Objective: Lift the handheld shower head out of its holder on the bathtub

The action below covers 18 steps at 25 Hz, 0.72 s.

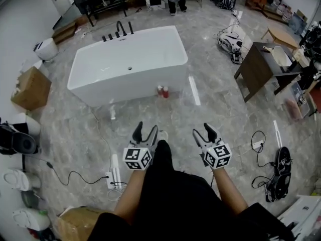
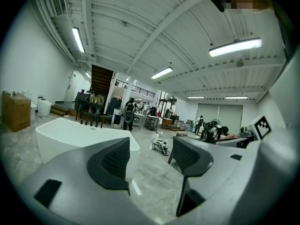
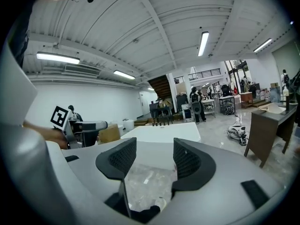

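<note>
While the person stands well back from the tub (image 1: 125,84), the left gripper (image 1: 145,131) and right gripper (image 1: 202,132) both show fingers wide apart, empty. Shower head (image 1: 131,28) stands among black fittings on tub's far rim.

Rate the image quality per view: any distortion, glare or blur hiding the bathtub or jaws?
Head view: strong fisheye bend, even light, bathtub sharp. Left gripper view: dark rounded corners, ceiling light strip blown out, left gripper jaws apart and crisp. Right gripper view: same dark corners, right gripper jaws apart, sharp.
</note>
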Tool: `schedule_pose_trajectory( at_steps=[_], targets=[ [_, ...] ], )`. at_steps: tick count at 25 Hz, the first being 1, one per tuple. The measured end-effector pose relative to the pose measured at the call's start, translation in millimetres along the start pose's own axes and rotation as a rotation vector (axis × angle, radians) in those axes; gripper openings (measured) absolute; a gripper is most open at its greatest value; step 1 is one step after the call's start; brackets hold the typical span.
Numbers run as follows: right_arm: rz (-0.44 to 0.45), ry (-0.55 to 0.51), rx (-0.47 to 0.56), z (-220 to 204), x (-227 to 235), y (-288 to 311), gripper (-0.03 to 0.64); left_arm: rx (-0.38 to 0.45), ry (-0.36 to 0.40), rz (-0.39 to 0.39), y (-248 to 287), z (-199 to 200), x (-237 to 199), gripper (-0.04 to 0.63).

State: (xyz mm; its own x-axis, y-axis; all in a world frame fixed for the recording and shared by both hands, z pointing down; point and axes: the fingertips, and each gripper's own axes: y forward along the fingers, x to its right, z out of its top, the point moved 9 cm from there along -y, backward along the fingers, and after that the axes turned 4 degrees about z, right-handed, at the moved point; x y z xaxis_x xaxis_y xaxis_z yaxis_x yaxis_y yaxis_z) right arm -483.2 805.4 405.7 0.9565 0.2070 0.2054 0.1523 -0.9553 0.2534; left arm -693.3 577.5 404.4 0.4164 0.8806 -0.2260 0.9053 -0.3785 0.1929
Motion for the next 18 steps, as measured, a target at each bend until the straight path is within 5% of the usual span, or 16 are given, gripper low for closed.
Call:
schedule_pose_trajectory(
  at_steps=[18],
  targets=[
    [-0.042, -0.024, -0.074, 75.3, 99.2, 201.0, 0.221, -0.038, -0.012, -0.085, 221.1, 57.5, -105.5, 0.275]
  ],
)
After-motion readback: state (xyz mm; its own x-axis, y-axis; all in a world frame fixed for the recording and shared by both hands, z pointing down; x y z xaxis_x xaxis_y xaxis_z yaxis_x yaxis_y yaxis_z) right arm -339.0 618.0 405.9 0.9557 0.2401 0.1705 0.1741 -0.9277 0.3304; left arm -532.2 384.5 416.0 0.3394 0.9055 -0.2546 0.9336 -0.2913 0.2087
